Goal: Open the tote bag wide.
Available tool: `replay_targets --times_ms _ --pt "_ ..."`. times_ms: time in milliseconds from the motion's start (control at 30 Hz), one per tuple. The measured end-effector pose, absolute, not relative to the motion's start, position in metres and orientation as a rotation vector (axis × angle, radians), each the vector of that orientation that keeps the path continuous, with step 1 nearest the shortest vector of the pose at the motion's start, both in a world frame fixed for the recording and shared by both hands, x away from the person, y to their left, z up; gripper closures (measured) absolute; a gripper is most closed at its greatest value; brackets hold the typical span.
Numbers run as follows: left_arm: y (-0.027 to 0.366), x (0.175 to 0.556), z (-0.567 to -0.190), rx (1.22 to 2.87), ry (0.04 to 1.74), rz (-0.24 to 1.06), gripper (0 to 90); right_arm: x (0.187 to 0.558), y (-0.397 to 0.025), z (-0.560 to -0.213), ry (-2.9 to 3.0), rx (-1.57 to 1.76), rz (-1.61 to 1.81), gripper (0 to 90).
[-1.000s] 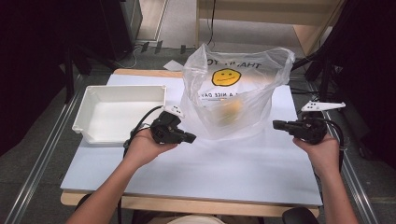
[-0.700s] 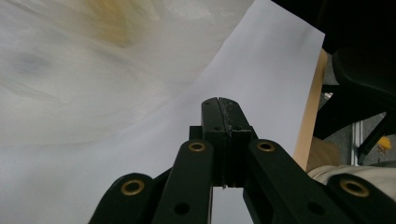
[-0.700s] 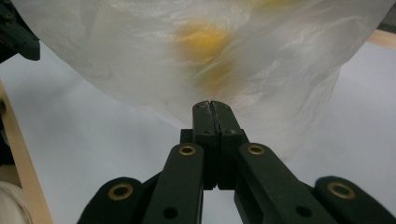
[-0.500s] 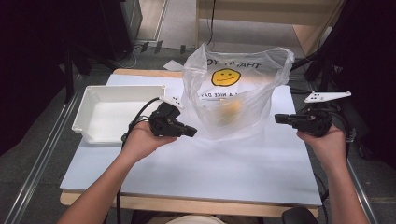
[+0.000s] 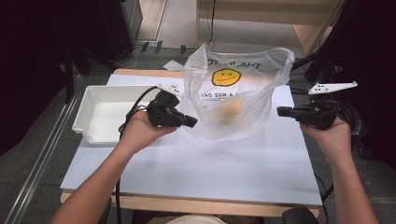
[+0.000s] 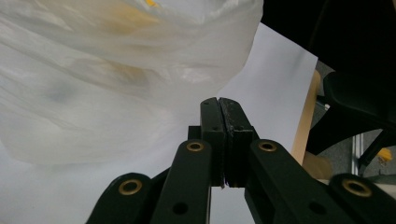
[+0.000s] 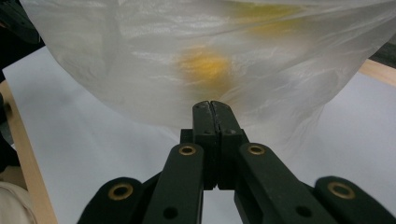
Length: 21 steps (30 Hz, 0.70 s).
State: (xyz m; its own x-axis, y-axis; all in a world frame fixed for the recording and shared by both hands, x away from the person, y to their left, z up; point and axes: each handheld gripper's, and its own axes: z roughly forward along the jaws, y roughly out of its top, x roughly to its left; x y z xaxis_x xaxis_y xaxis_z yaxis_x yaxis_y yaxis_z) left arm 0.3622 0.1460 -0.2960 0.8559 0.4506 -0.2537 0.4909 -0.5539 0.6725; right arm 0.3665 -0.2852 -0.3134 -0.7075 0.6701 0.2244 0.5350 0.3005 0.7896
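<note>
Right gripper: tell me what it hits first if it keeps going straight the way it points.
Most likely the plastic bag: the right gripper, jaws closed, aims at its lower side, with bare table between; depth is unclear.

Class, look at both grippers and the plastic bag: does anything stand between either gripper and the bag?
Nothing visible does. The left gripper points at the translucent plastic bag with the yellow smiley face from its left, the right gripper from its right, both shut, with bare white table top beneath.

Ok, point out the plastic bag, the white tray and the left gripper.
plastic bag [image 5: 233,100], high view, front wall below the smiley.
white tray [image 5: 105,114], high view, bare floor.
left gripper [image 5: 192,122], high view, tip of its shut jaws.
</note>
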Motion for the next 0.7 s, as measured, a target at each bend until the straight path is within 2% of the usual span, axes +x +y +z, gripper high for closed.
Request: replay_targets --times_ms 700 --pt "0.143 0.384 -0.248 2.244 0.639 -0.013 90.0 0.383 -0.282 -0.282 2.413 1.106 1.393 90.0"
